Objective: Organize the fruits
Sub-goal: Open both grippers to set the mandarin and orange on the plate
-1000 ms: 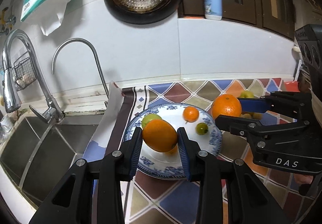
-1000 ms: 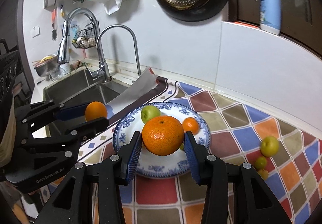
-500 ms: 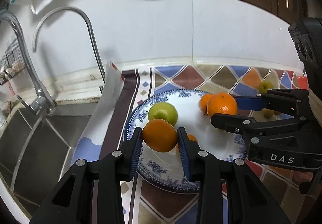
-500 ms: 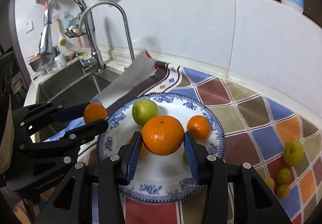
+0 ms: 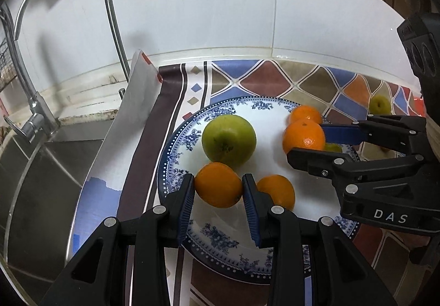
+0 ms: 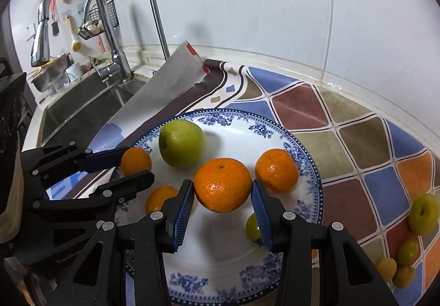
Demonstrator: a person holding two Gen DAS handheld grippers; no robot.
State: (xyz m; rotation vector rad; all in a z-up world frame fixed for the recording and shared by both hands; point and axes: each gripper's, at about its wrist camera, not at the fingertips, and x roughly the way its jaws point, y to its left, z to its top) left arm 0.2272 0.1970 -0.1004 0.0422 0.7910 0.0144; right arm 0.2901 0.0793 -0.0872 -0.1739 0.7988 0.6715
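Observation:
A blue-patterned white plate [image 5: 220, 234] [image 6: 220, 267] lies on the tiled counter. On it lie a green apple [image 5: 228, 139] [image 6: 181, 142], two loose oranges [image 5: 276, 190] [image 6: 276, 170] and a small green fruit [image 6: 252, 226]. My left gripper [image 5: 218, 186] is shut on an orange [image 5: 218, 185] low over the plate's left part; it shows in the right wrist view [image 6: 134, 165]. My right gripper [image 6: 222, 186] is shut on a larger orange [image 6: 222, 183] over the plate's middle; it shows in the left wrist view [image 5: 305, 138].
A steel sink [image 5: 41, 168] with two taps [image 6: 121, 3] lies left of the plate. A folded sheet [image 5: 132, 119] lies between sink and plate. Several small green and yellow fruits [image 6: 423, 212] lie on the counter to the right. A white tiled wall stands behind.
Both grippers have come down and forward toward the plate, each still holding its orange. The plate and its fruits now look much closer.

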